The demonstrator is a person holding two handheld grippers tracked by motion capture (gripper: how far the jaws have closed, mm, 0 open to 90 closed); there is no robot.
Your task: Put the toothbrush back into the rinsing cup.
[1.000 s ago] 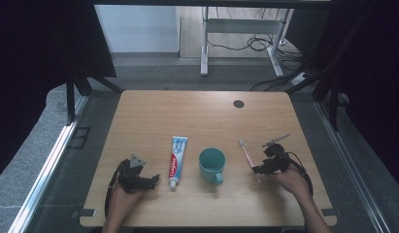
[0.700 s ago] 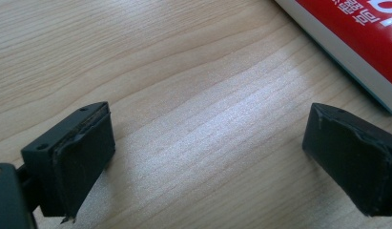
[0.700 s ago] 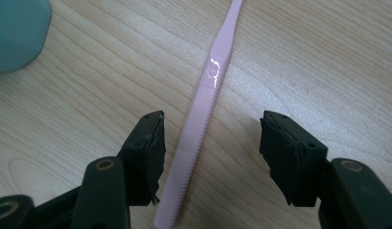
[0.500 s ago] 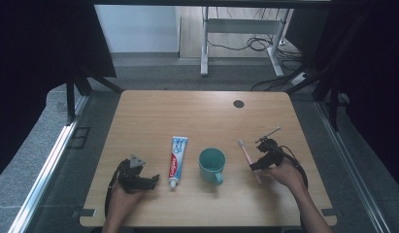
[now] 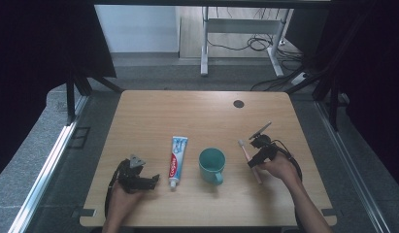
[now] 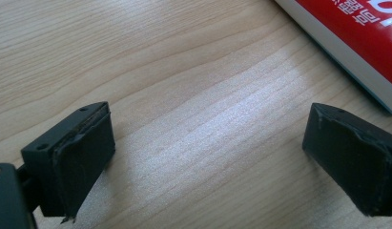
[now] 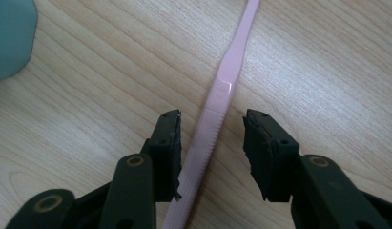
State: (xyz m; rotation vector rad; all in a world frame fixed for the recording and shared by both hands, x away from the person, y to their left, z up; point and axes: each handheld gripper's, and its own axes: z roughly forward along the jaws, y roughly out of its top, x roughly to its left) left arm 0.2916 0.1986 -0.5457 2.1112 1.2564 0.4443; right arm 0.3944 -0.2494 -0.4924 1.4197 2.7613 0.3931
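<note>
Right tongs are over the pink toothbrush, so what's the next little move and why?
Probably finish closing. The right tongs have just been closing and straddle the toothbrush handle, which lies flat on the table, with a gap left at the right pad, so nothing is gripped yet.

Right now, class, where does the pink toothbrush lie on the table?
In the high view the pink toothbrush lies flat at the right, just right of the teal cup, its handle between the right gripper's open jaws.

The toothbrush (image 7: 217, 102) runs off the right gripper view's top edge, bristles unseen; the toothpaste (image 6: 355, 38) is cropped too.
</note>
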